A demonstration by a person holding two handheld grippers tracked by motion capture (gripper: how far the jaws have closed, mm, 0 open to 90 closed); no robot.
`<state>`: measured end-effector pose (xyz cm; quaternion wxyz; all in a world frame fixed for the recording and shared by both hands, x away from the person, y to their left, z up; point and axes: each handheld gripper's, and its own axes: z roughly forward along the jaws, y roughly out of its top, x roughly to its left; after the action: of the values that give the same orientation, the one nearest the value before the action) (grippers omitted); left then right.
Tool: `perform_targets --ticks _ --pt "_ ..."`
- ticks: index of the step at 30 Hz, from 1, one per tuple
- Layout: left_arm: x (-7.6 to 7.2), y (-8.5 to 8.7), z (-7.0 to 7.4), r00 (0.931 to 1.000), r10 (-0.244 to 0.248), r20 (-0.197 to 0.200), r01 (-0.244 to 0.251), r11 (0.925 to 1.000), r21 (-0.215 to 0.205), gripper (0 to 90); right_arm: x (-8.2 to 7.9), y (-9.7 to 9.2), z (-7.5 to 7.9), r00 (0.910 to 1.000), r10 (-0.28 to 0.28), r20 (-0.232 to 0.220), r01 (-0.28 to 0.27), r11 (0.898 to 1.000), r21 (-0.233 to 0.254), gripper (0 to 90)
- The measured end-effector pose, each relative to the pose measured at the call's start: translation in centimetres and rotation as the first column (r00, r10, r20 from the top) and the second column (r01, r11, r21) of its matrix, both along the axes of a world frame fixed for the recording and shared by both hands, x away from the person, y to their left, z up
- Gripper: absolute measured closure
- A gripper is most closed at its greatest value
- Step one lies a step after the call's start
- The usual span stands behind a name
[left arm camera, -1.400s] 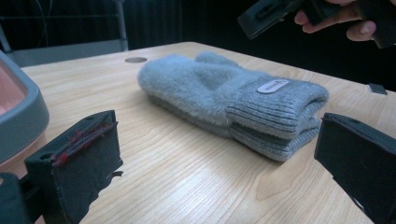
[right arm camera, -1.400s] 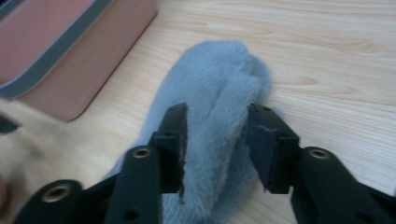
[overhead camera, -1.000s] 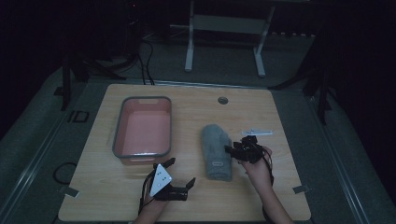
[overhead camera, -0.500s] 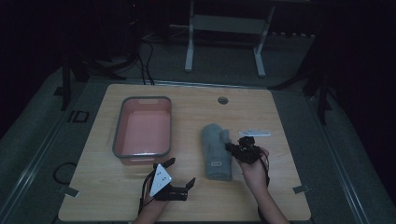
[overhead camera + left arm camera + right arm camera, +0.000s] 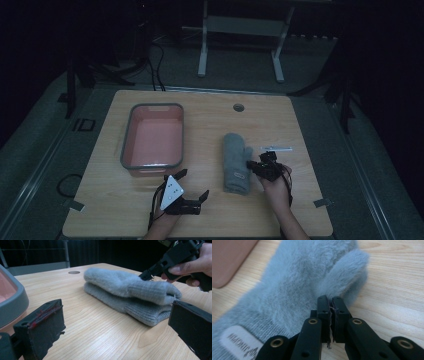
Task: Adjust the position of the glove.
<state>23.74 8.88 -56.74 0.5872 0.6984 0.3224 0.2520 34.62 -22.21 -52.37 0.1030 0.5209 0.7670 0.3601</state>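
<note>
A pair of fluffy grey mittens [image 5: 235, 162] lies stacked right of the table's middle, cuffs toward me; the left gripper view shows one mitten [image 5: 130, 287] on top of the other. My right gripper [image 5: 252, 164] comes at them from the right. Its jaws have just been closing and eased a touch. They now stand together at the base of the top mitten's [image 5: 299, 277] thumb, my right gripper [image 5: 329, 300] pinching a little fluff between its pads. My left gripper [image 5: 194, 182] rests open near the front edge, jaws wide apart with nothing between them, facing the mittens.
A pink tub with a grey rim [image 5: 127, 145] stands left of the mittens. A small white strip [image 5: 276, 148] lies just beyond my right hand. A cable hole [image 5: 238, 107] sits at the table's far side. A white stand [image 5: 240, 25] is on the floor behind.
My right gripper has shifted slightly left onto the mitten's thumb side and dipped a little. The left gripper has kept still.
</note>
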Motion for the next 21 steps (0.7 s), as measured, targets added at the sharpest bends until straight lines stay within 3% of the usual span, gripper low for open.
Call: perform_targets --ticks 4,11,14,19,21 --pt "0.1 0.0 0.0 0.9999 0.002 -0.012 -0.002 1.0 0.0 0.5 0.2 0.3 -0.5 1.0 0.003 -0.006 -0.003 0.999 -0.036 81.0" --pt "0.7 -0.1 0.1 0.9979 0.011 -0.064 -0.011 0.9999 0.0 0.5 -0.1 -0.3 1.0 0.9995 0.013 0.028 -0.013 1.0 0.024 64.8" --pt "1.1 -0.3 0.7 0.9885 -0.018 -0.15 0.021 0.9995 0.024 0.5 -0.5 -0.6 2.0 0.998 0.027 0.057 -0.029 0.999 0.046 56.4" --pt "1.2 -1.0 2.2 0.978 -0.068 -0.197 0.074 0.997 0.024 0.5 -0.7 -0.7 3.1 0.9944 0.057 0.089 -0.059 0.998 0.021 50.6" --pt "1.6 -1.6 3.2 0.9724 -0.113 -0.204 0.115 0.9933 -0.001 0.5 -0.9 -0.7 3.4 0.9925 0.077 0.094 -0.079 0.997 0.013 50.7"
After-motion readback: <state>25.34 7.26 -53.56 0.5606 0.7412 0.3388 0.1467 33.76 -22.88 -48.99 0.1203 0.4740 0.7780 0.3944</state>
